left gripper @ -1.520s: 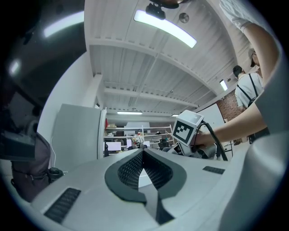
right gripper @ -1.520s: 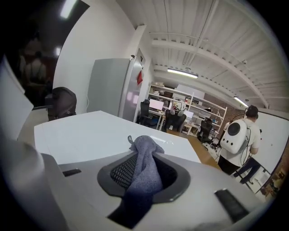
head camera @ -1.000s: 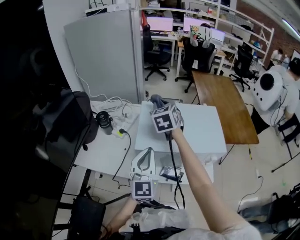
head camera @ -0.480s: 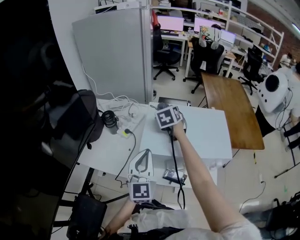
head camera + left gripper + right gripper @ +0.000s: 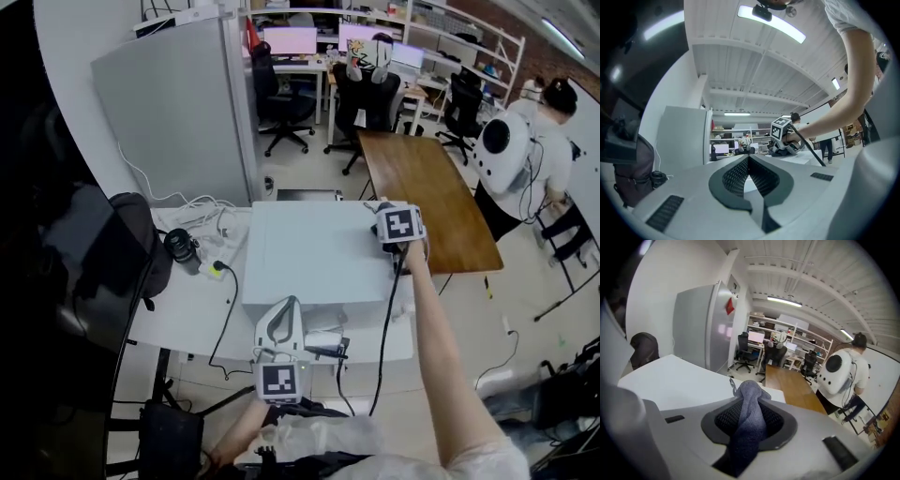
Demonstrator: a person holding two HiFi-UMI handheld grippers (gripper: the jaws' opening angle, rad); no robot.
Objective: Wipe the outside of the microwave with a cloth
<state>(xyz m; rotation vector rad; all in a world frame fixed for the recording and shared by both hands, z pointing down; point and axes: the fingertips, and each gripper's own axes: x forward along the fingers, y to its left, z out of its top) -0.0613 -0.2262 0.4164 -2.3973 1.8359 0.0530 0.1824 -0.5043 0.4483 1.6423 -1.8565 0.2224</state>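
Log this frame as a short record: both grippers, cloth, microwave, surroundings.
right gripper: shut on cloth, at right edge of microwave top
left gripper: shut, nothing between jaws, low at microwave front
microwave: white, on table
cloth: grey, bunched, sticking out past the jaws
surroundings: black bag on table's left

Between the jaws a grey cloth [image 5: 750,423], white microwave [image 5: 683,380] beneath

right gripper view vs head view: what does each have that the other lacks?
Right gripper view only: the grey cloth pinched by the right gripper. Head view only: the left gripper at the near edge of the microwave, and the cables on the desk. Both: the microwave's white top, the wooden table, the person with a white backpack.
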